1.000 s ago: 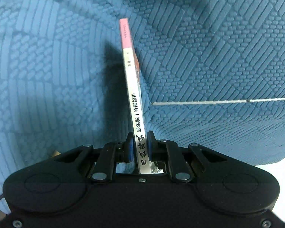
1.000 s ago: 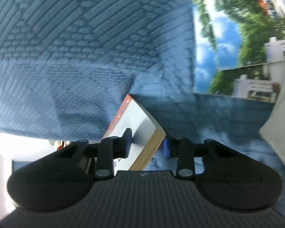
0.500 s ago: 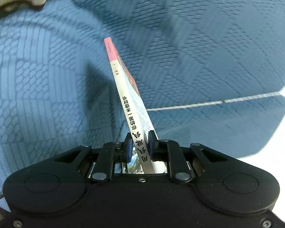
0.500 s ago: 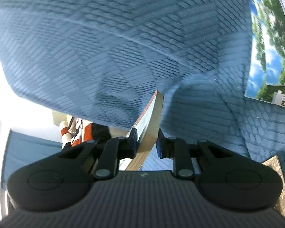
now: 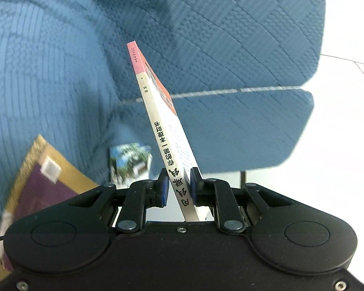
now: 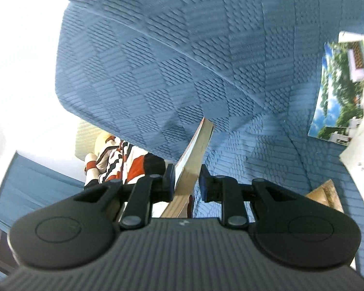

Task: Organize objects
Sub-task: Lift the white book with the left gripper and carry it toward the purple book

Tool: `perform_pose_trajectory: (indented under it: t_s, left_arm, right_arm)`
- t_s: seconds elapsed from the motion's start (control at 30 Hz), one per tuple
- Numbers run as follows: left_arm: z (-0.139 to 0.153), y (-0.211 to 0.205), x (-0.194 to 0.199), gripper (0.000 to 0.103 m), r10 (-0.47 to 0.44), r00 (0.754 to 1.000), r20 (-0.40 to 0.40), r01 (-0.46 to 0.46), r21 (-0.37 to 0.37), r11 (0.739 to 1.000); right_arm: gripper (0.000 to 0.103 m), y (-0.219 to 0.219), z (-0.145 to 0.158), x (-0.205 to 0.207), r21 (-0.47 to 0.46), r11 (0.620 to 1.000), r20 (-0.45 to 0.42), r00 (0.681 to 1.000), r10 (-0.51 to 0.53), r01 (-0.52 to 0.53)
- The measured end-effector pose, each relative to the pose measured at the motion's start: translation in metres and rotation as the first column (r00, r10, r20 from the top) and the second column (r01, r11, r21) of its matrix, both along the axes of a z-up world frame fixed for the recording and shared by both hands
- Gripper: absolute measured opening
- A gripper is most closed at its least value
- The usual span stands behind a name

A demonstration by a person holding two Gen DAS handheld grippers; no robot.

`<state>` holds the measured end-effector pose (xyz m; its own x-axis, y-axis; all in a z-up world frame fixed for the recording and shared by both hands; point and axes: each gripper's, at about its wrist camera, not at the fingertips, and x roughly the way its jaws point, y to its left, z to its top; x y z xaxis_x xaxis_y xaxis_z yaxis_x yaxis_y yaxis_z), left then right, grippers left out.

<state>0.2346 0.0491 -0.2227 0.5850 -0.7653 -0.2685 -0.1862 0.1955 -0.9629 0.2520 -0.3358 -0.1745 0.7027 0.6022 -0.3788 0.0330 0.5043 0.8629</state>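
My left gripper (image 5: 178,184) is shut on a thin white book (image 5: 162,126) with a pink spine end and black characters, held edge-on and tilted left above the blue quilted sofa (image 5: 230,48). My right gripper (image 6: 186,181) is shut on the same kind of book (image 6: 197,145), seen from its cream page edge, held in front of the sofa armrest (image 6: 157,72). A book with a sky-and-trees cover lies on the sofa in both views (image 5: 129,162) (image 6: 337,92).
A gold and purple book (image 5: 36,189) lies at the lower left in the left wrist view. A brown book corner (image 6: 326,195) and a white sheet (image 6: 361,150) lie on the seat. White floor (image 5: 339,121) lies past the sofa's edge. A patterned red and white item (image 6: 119,160) sits beyond the armrest.
The right gripper closed on the book's page edge and swung left toward the armrest. The left gripper rose and tilted with the book, bringing the gold book and the sofa's edge into view.
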Motion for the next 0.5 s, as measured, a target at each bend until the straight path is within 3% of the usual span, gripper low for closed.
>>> perform_pose_trajectory:
  t_s: [0.3, 0.5]
  left_arm:
    - [0.024, -0.01, -0.033, 0.016, -0.091, 0.995, 0.051, 0.09, 0.03, 0.996]
    - [0.005, -0.017, -0.05, 0.017, -0.141, 0.99, 0.019, 0.139, 0.08, 0.987]
  right_arm:
    - [0.024, -0.01, 0.025, -0.057, -0.039, 0.998, 0.037, 0.998, -0.041, 0.043]
    - [0.024, -0.009, 0.009, -0.091, -0.082, 0.993, 0.005, 0.996, -0.085, 0.086]
